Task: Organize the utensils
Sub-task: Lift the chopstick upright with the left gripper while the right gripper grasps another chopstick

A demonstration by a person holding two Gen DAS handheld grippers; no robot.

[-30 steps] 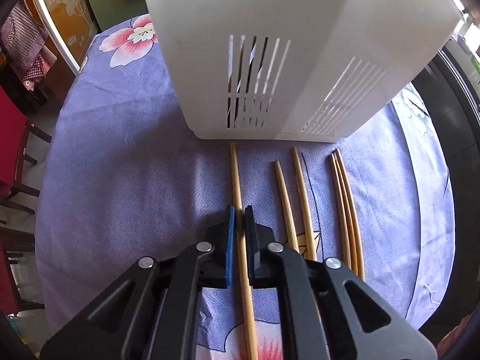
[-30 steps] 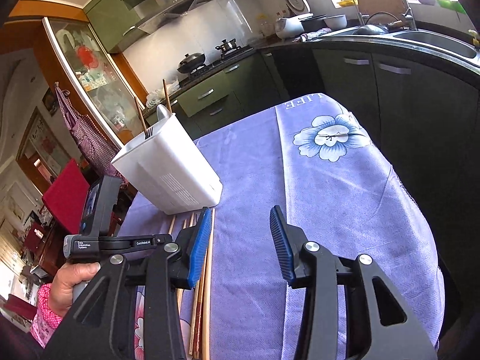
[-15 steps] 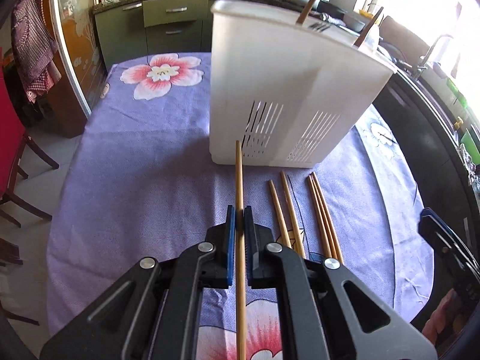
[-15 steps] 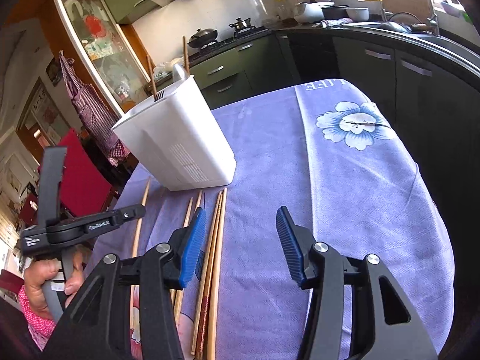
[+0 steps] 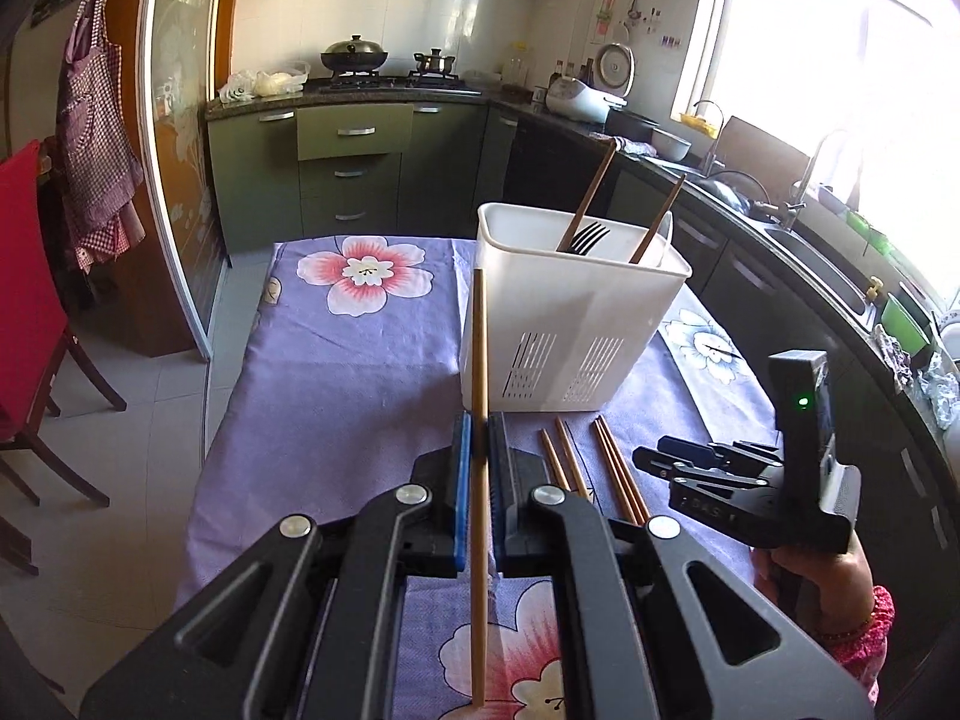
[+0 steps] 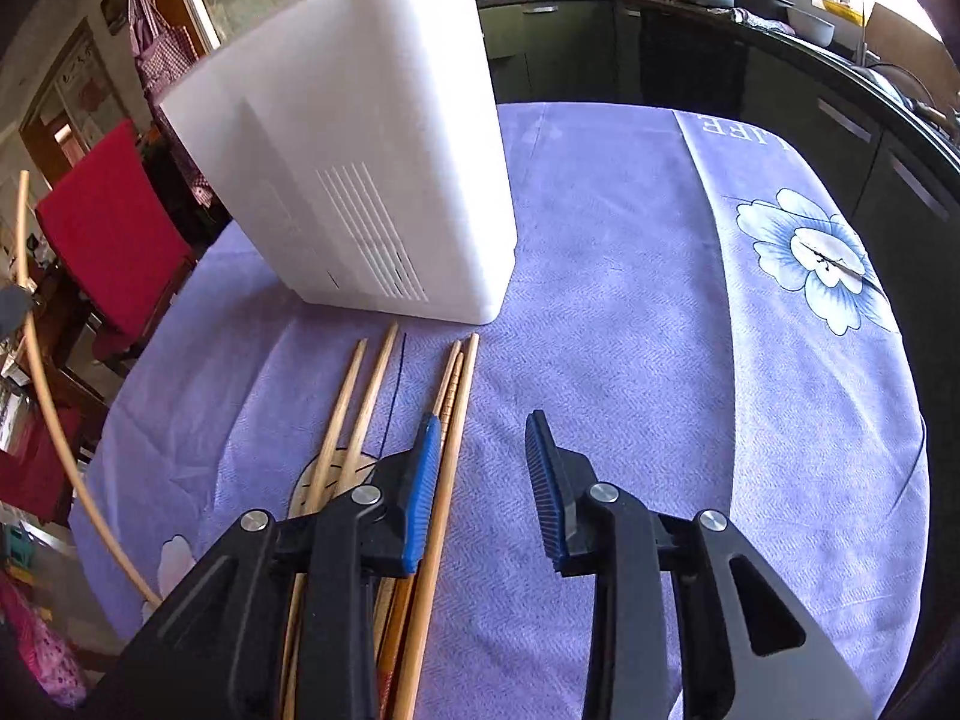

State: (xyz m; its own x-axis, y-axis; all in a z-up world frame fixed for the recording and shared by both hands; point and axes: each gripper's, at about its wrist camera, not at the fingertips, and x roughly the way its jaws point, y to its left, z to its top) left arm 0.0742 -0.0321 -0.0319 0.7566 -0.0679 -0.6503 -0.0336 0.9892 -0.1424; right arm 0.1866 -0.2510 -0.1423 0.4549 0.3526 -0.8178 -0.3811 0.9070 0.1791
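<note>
My left gripper [image 5: 479, 450] is shut on a bamboo chopstick [image 5: 478, 360] and holds it in the air, in front of the white utensil caddy [image 5: 570, 324]. The caddy holds two dark chopsticks and a black fork [image 5: 585, 237]. Several chopsticks [image 5: 606, 468] lie on the purple cloth before the caddy. My right gripper [image 6: 480, 474] is open, low over the cloth, its left finger beside the rightmost chopsticks [image 6: 447, 420]. The caddy [image 6: 360, 144] stands just beyond. The lifted chopstick [image 6: 42, 372] shows at the left edge of the right wrist view.
The table carries a purple flowered cloth [image 5: 336, 384]. A red chair [image 5: 24, 312] stands at its left. Kitchen cabinets and a counter with a sink [image 5: 798, 240] run along the back and right. The right gripper body [image 5: 768, 492] shows at the right.
My left gripper has lifted the chopstick off the cloth and risen higher. My right gripper has dropped toward the chopsticks lying by the caddy.
</note>
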